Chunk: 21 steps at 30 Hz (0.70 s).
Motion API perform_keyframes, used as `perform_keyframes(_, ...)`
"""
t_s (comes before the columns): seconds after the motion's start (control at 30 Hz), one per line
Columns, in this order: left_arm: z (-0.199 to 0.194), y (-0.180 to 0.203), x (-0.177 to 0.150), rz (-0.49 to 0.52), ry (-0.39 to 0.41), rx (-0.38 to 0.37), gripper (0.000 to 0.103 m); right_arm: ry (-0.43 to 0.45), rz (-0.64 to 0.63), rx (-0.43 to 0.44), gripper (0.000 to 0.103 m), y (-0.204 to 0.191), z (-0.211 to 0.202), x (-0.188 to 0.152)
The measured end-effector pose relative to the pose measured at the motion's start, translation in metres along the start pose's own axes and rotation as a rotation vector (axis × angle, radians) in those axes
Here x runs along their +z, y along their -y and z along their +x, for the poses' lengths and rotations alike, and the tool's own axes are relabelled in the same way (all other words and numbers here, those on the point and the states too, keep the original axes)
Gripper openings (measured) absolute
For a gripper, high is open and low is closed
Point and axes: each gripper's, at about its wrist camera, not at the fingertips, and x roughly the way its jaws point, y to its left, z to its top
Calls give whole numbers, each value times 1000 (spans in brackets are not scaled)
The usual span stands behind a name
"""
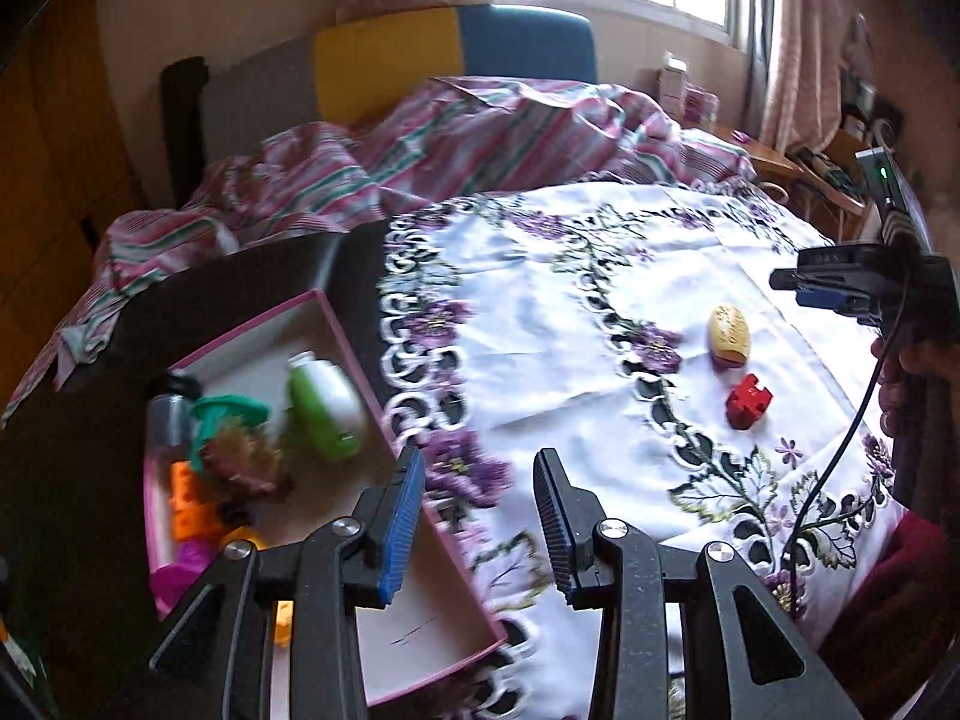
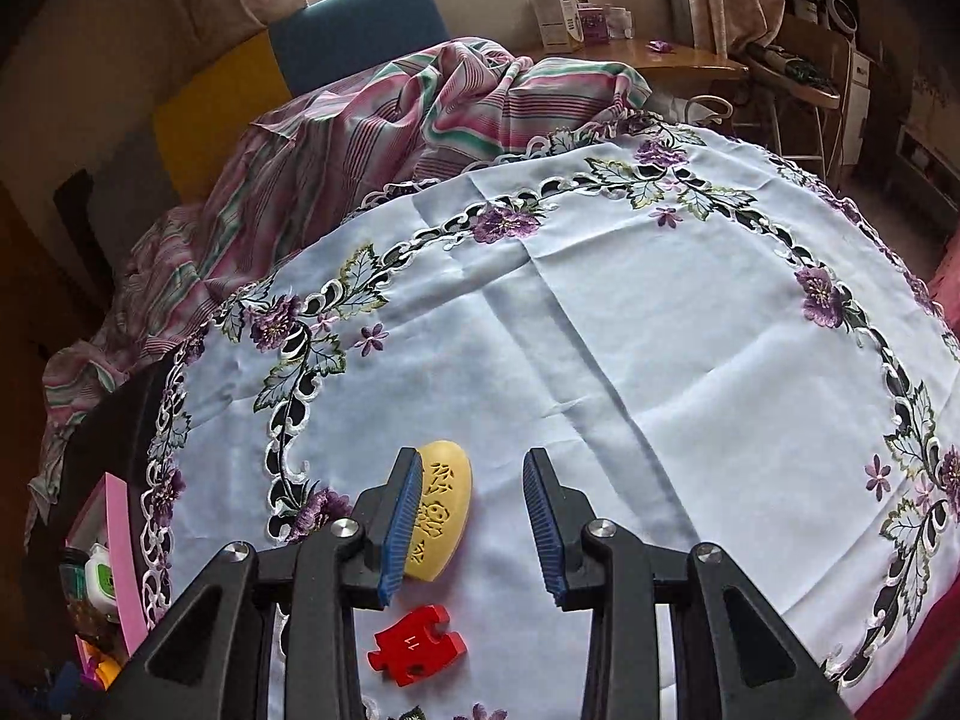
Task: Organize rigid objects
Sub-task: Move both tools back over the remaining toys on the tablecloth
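A yellow carved oval piece and a red puzzle piece lie on the white embroidered tablecloth. They also show in the left wrist view, the yellow piece and the red piece. My right gripper is open and empty, low over the cloth, its left finger just beside the yellow piece. My left gripper is open and empty above the right wall of the pink box. The box holds a green-and-white bottle, a teal item, orange blocks and other small toys.
The table stands against a bed with striped pink and green bedding. The right gripper's body and cable show at the right edge of the left wrist view. A wooden desk with boxes stands behind. The box sits on dark bare table.
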Motion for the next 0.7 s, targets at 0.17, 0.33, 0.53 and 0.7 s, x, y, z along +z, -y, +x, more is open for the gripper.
perform_keyframes(0.17, 14, 23, 8, 43, -14, -30, 38, 7, 56, 15, 35, 11, -3, 3)
perform_keyframes(0.33, 22, 39, 12, 73, -25, -55, 38, 14, 99, 29, 35, 19, -6, 5)
perform_keyframes(0.53, 29, 54, 15, 101, -35, -74, 38, 17, 126, 43, 35, 23, -7, 7)
perform_keyframes(0.7, 37, 63, 14, 117, -54, -90, 38, 25, 145, 50, 35, 27, -9, 8)
